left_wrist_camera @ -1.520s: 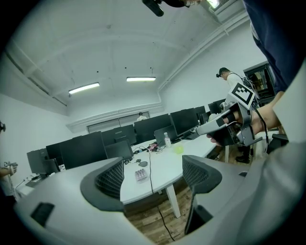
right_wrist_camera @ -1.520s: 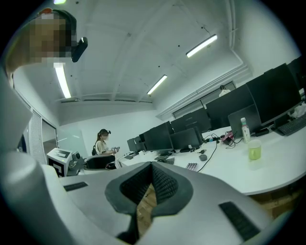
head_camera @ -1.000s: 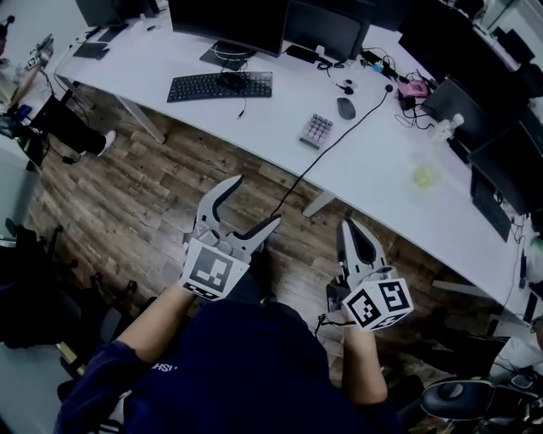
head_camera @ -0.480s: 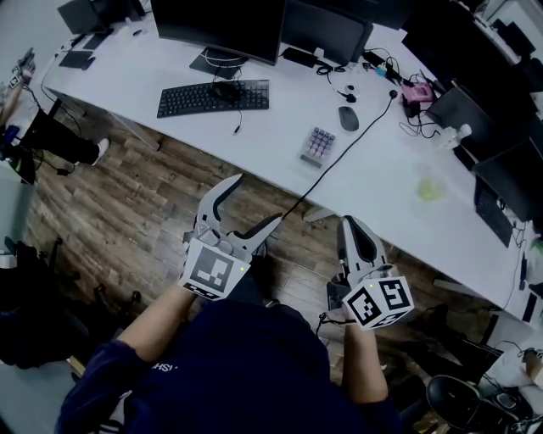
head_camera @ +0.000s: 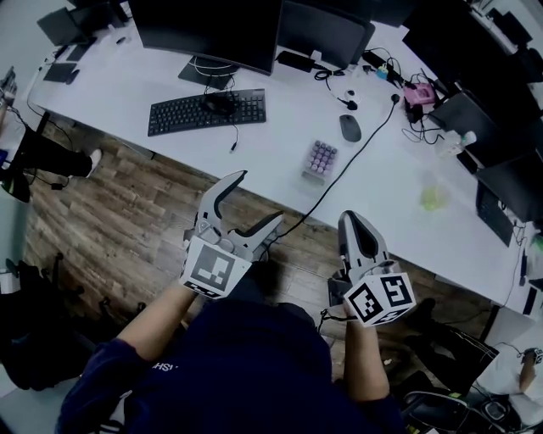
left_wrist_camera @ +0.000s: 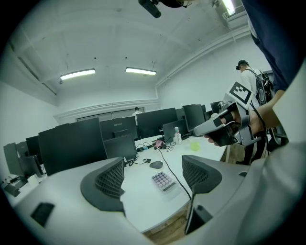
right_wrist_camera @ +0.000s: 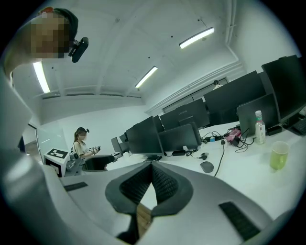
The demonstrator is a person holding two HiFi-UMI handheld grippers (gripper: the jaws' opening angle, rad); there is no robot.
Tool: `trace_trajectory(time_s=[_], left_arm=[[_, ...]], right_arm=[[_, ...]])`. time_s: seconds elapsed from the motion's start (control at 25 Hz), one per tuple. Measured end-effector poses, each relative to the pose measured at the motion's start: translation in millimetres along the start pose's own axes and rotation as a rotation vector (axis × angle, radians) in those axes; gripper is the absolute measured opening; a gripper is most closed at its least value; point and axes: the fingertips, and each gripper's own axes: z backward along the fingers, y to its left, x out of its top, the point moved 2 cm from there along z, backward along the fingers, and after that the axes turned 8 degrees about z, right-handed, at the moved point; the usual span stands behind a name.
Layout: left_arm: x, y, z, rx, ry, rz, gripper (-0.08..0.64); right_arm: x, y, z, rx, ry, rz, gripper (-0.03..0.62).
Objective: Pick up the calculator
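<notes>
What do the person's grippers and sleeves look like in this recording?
The left gripper and right gripper are pale grey, with dark ribbed faces on the fingers, and each carries a white cube with black square markers. The person wears a dark navy short-sleeved top.

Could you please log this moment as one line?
phase: pre-grasp | left gripper: open, empty | right gripper: shut, empty | calculator: on desk, untouched

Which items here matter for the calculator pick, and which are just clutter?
Job:
- calculator, on the white desk
- left gripper, open, empty
- right gripper, shut, empty

Lying about:
- keyboard
- mouse
- green cup
- monitor
- black cable, running beside the calculator
</notes>
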Motion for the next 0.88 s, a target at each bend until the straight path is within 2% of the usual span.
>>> trace_trajectory(time_s=[0.44,0.88], left_arm=[[1,31,-27,-0.054,-0.002,-0.009,0.376],[-10,23,-47,-0.084,0.022,-0.032,0.376]], right_arm=[[11,-8,-36,-0.048,-0.004,-0.003,0.003],[3,-26,-40,-0.075,0.003,-0.001,0.003]])
